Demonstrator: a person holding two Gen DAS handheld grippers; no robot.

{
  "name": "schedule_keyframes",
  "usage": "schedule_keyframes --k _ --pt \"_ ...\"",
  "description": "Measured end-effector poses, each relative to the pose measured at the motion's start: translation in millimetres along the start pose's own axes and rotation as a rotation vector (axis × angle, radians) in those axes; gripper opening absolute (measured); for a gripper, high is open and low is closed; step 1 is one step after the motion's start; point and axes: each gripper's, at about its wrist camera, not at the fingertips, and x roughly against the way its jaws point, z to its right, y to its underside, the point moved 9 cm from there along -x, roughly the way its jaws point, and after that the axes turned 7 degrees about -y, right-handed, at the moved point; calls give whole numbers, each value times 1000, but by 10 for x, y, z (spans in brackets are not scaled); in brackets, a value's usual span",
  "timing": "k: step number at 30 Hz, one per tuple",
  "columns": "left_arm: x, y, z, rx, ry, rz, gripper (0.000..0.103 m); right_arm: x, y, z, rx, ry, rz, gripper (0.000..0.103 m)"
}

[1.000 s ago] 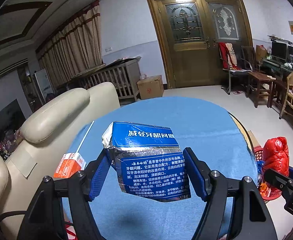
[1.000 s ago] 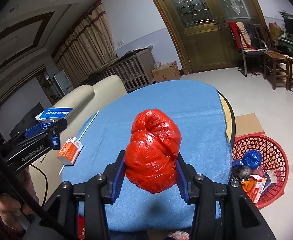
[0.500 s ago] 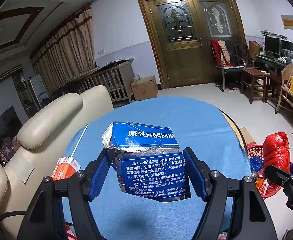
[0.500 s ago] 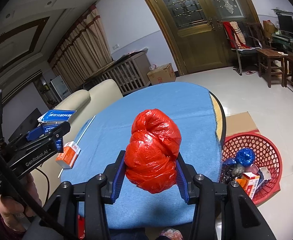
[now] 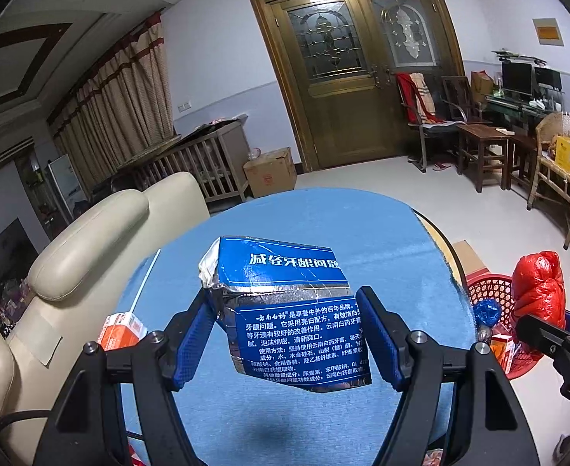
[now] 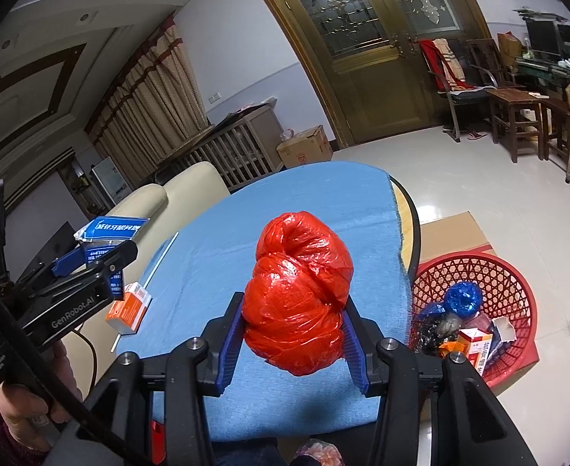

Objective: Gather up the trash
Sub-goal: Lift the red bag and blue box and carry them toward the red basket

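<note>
Your left gripper [image 5: 285,343] jaws clench the blue toothpaste box [image 5: 285,310], your right gripper [image 6: 293,343] jaws the red bag [image 6: 298,291], above the counter [image 6: 285,202].

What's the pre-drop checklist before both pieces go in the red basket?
1. Right hand-held gripper shut on red bag bundle: ok.
2. Left hand-held gripper gripping blue toothpaste box: ok.
3. Red basket has room: ok.
4. Bundle above basket: not ok, still over blue tablecloth.
5. Table cleared: not ok, orange carton and white stick remain.
</note>
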Motion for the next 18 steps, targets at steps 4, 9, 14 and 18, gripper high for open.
schedule_keyframes --k 4,9,14,18 --pt "-13 -16 19 -11 8 -2 74 32 2 46 -10 3 5 49" --pt "-32 -31 60 -27 17 -4 74 66 -4 120 -25 7 14 49" --pt "-44 -37 117 -46 25 -5 74 99 2 201 -41 11 19 49" --pt "-46 -43 173 -61 33 -5 74 130 -1 276 -52 17 23 49"
